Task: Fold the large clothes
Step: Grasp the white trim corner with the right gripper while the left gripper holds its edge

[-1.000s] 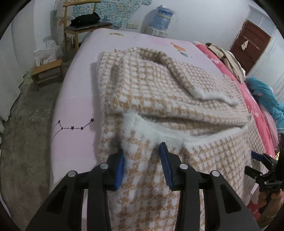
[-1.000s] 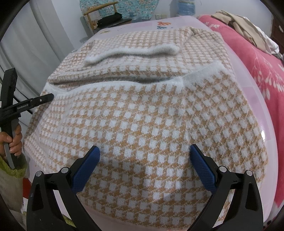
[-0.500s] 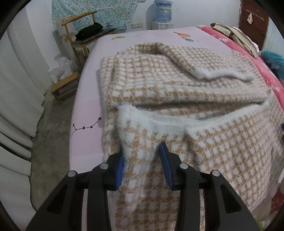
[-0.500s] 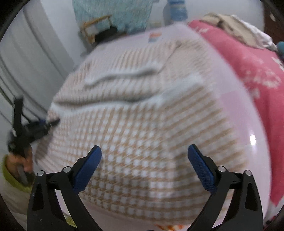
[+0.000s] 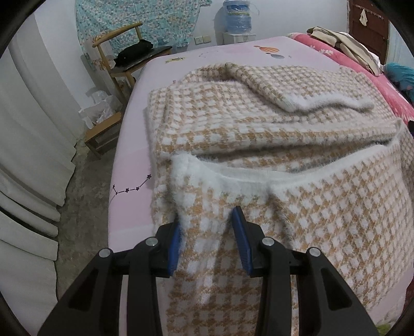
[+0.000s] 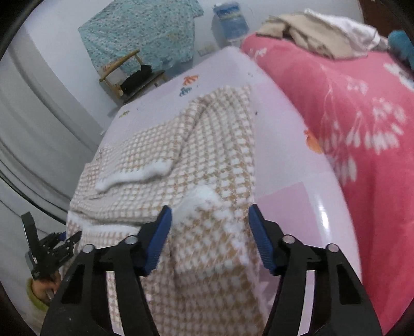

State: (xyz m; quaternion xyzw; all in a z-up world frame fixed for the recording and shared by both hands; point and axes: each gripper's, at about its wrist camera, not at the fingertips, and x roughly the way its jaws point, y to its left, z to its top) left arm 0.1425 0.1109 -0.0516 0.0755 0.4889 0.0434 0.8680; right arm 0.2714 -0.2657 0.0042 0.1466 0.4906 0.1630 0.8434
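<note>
1. Two pairs of tongs on show, and between them one big tan-and-white checked sweater (image 5: pixel 258 129) spread over the pale pink bed (image 5: pixel 132 160), its near part hanging toward the cameras.
2. Far left in the left wrist view: white curtains (image 5: pixel 31 144) fall to a bare grey floor, with a low wooden stool (image 5: pixel 103 134) tucked against the bed's edge.
3. Behind that stool stands a wooden chair (image 5: pixel 121 51) carrying a black bundle, and a teal patterned cloth (image 5: pixel 139 20) hangs on the wall.
4. Left tongs (image 5: pixel 207 232) sit at the sweater's left corner, narrowly spread, blue pads pressed against a bunched strip of the knit right below its fluffy white trim — gripping the sweater.
5. Centre stage, a sleeve with a white cuff (image 5: pixel 323 103) lies folded across the garment's upper half.
6. Further back, a blue water jug (image 5: pixel 238 18) stands by the wall.
7. Right tongs (image 6: pixel 209 232) hover over the sweater's right corner, jaws moderately apart; the blurred fabric rises between the pads, but I cannot tell whether they pinch it.
8. Hard right, a pink floral quilt (image 6: pixel 362 129) runs alongside the bed, with beige clothes (image 6: pixel 310 33) heaped at its far end, well clear of the sweater.
</note>
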